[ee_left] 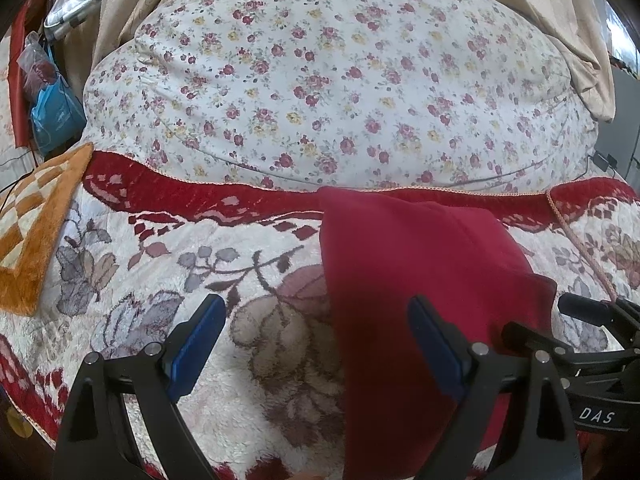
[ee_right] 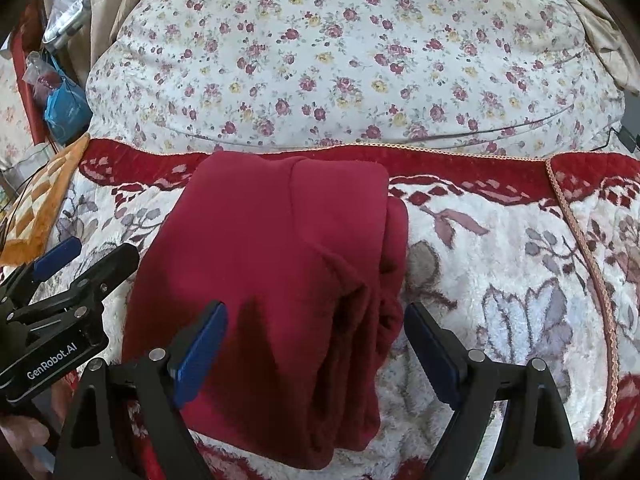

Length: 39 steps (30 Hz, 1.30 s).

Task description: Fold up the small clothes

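A folded dark red garment (ee_right: 280, 280) lies on the plush floral blanket (ee_right: 500, 280) covering the bed, its far end touching the blanket's red far border, beyond which sits a flowered quilt (ee_left: 320, 80). The left gripper (ee_left: 316, 340) and right gripper (ee_right: 316, 344) both hang above it with jaws spread wide, gripping nothing.

Left claw (ee_left: 314, 336), right claw (ee_right: 316, 340) agape

A dark red garment (ee_right: 280, 264) lies folded, layered edges at its right.
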Motion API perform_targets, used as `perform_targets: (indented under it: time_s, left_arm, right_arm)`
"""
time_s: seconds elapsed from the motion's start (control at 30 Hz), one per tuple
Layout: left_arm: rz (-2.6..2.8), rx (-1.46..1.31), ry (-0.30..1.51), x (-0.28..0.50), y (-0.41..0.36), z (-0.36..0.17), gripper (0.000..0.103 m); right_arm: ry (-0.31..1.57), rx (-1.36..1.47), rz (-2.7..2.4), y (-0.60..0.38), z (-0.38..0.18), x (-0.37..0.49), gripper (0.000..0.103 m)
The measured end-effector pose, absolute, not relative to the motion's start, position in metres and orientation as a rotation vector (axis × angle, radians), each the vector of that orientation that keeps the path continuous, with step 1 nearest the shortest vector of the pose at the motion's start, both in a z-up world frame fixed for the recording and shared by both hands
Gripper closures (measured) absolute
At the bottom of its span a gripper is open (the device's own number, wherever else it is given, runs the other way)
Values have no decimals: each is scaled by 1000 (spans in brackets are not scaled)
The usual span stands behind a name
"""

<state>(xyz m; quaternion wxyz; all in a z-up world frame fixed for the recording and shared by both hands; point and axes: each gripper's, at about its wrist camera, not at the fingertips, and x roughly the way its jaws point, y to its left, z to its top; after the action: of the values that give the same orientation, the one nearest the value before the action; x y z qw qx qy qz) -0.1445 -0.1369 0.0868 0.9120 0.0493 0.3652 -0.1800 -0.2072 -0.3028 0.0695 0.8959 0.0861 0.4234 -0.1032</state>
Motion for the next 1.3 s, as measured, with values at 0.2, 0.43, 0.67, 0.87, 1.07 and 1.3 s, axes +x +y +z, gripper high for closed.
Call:
perform_targets:
  time_s: [0.2,0.43,0.67,0.87,1.07,1.3]
  left_arm:
    - [-373,103,752,-145,-137,86,12]
    - [-378,111,753,-144,-139,84,12]
    - [-378,114,753,-144,-139,84,12]
    - [-377,115,756,-143,-138,83,12]
    - [-386,121,765,-144,-143,78,12]
    - [-397,113,756,-145,-143,80,12]
  right_arm:
    - [877,180,-213,-301,69,-207,10]
    - [884,186,-208,-301,67,-206,10]
    - [890,184,-204,-303,66,-205,10]
    - [894,176,-205,-303,65,-203,10]
    - [896,176,-201,-304,65,-202,10]
    - [902,163,-190,-303,64,-201,10]
